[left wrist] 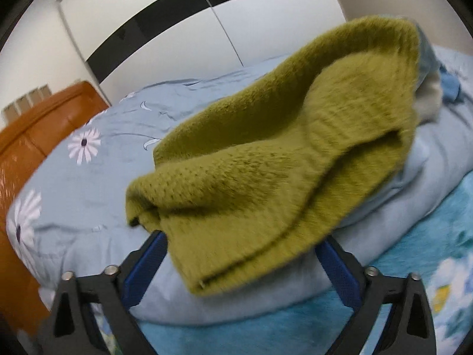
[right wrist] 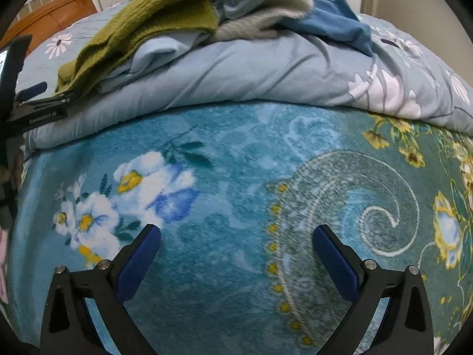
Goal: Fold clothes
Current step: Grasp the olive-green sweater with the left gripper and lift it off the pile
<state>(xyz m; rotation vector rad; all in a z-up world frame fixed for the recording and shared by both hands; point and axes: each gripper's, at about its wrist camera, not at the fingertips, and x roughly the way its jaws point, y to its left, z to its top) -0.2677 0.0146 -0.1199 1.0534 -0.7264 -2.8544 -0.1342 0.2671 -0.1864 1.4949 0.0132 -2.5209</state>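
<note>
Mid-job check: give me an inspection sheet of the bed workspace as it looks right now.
Surface: teal floral blanket on the bed, bare beneath the right gripper; light blue quilt bunched behind it.
Job's things: olive green sweater draped on the quilt, near edge hanging between the left fingers; grey furry garment and dark blue garment piled behind.
Clutter: nothing seen.
Grippers: left gripper open around the sweater's edge, pads not pressing; right gripper open, empty.
Cables: nothing seen.
Surroundings: orange headboard, white wardrobe doors.
</note>
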